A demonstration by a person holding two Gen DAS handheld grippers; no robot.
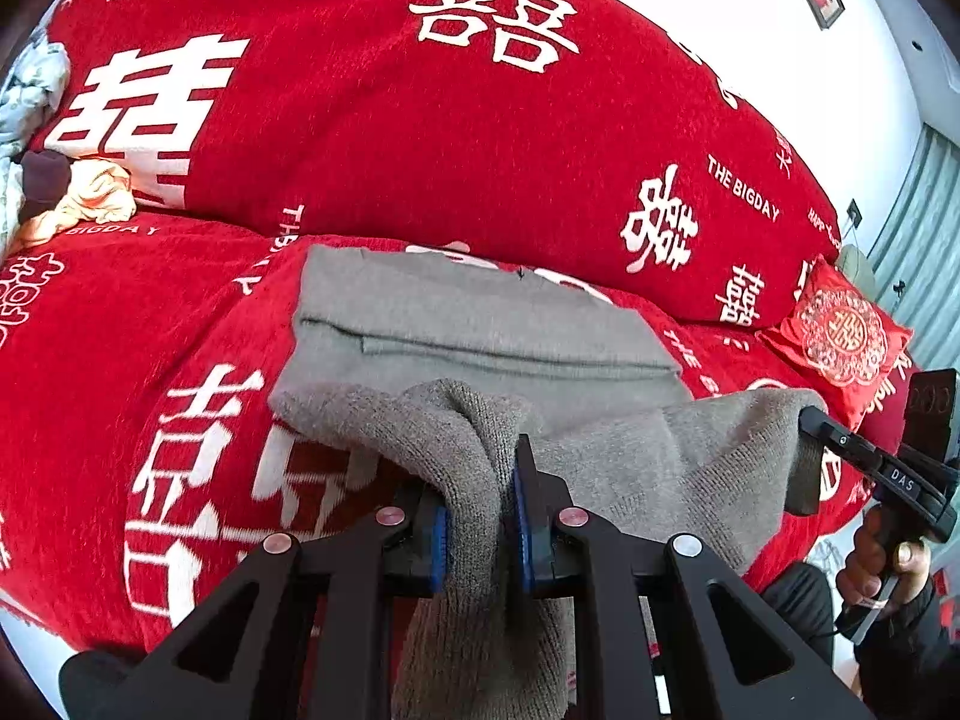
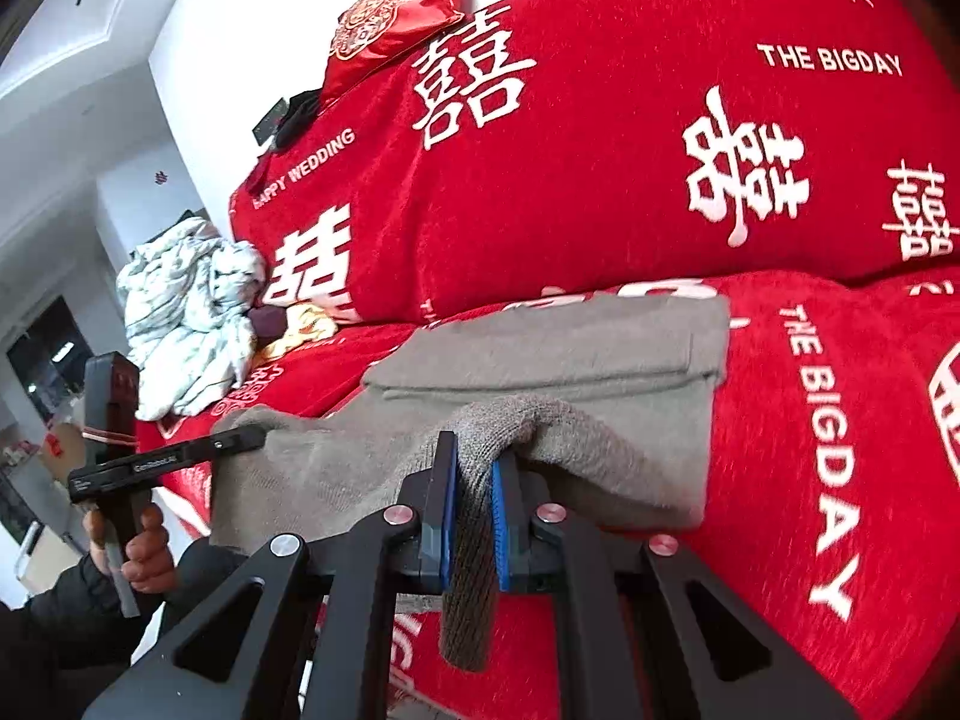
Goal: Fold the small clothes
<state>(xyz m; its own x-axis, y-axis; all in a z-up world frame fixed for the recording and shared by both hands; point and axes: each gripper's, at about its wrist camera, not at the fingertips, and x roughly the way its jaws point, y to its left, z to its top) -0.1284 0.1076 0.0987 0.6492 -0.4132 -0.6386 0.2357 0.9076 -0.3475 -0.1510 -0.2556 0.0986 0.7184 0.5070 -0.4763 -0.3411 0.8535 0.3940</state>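
On the red sofa (image 1: 420, 138), both claws pinch the grey knit garment (image 1: 480, 336) at its near corners: left claw (image 1: 480, 540), right claw (image 2: 474, 516). Soft, light, floppy; it probably sags between grips.

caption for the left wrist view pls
Both grippers, left and right, pinch a grey knit over a red sofa.

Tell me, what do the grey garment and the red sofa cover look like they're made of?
Grey garment: a soft knit, likely wool or acrylic; ribbed loops show along its lifted edge, matte finish. Red sofa cover: a plush fabric, perhaps chenille; fuzzy short pile, faintly streaked, with white lettering that may be woven or printed.
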